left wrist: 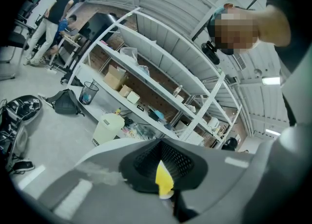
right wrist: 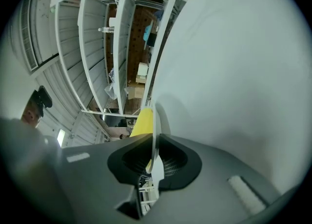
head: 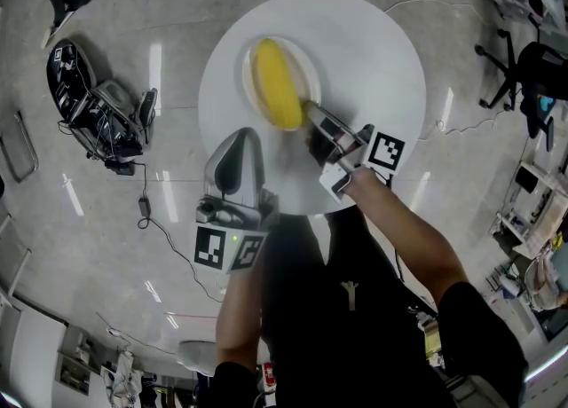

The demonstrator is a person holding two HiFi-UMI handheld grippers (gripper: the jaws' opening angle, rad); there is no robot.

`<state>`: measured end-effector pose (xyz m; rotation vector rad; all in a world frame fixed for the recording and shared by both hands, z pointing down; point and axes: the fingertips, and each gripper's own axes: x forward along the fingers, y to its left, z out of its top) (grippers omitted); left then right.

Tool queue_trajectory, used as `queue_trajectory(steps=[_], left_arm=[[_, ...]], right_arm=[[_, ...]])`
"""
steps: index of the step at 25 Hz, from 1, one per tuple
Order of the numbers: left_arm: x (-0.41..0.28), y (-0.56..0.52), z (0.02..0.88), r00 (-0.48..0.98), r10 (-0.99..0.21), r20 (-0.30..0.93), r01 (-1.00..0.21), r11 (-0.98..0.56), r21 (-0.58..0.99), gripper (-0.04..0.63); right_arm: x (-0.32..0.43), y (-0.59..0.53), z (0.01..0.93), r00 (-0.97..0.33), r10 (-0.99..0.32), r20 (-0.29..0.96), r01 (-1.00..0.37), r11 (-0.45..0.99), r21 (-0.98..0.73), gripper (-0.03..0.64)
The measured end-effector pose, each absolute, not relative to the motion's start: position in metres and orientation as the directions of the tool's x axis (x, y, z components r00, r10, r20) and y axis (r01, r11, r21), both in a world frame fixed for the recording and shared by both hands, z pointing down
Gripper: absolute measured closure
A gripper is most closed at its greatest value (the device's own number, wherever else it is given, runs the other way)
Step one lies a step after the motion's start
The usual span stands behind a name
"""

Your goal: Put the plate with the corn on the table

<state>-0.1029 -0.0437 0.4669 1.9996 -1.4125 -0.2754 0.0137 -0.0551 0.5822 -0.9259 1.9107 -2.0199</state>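
Observation:
A white plate carrying a yellow corn cob is over the far left part of the round white table. My right gripper is shut on the plate's near rim. In the right gripper view the thin rim runs edge-on between the pads, with the corn beside it. Whether the plate rests on the table I cannot tell. My left gripper hovers over the table's near left edge, jaws together and holding nothing. A sliver of corn shows past its tips.
Black bags and gear with a trailing cable lie on the floor to the left. An office chair stands at the right. The person's body fills the near edge. White shelving with boxes stands beyond the table.

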Motion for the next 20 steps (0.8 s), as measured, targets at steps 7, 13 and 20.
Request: queue_trajectory(steps=[7, 13, 20], left_arm=[[-0.1035, -0.0459, 0.4709, 0.388, -0.898, 0.206, -0.759, -0.185, 0.624, 0.593], [-0.1048, -0.046, 0.4737, 0.385, -0.899, 0.209, -0.758, -0.178, 0.627, 0.594], [-0.1034, -0.0494, 0.476, 0.381, -0.901, 0.208, -0.754, -0.172, 0.634, 0.593]], right_arm=[[0.0124, -0.0572, 0.5847, -0.781, -0.542, 0.309, -0.269, -0.155, -0.951, 0.575], [0.0108, -0.0573, 0.5863, -0.781, -0.534, 0.324, -0.282, -0.162, -0.946, 0.577], [0.0102, -0.0593, 0.5893, -0.777, -0.519, 0.357, -0.31, -0.179, -0.934, 0.58]])
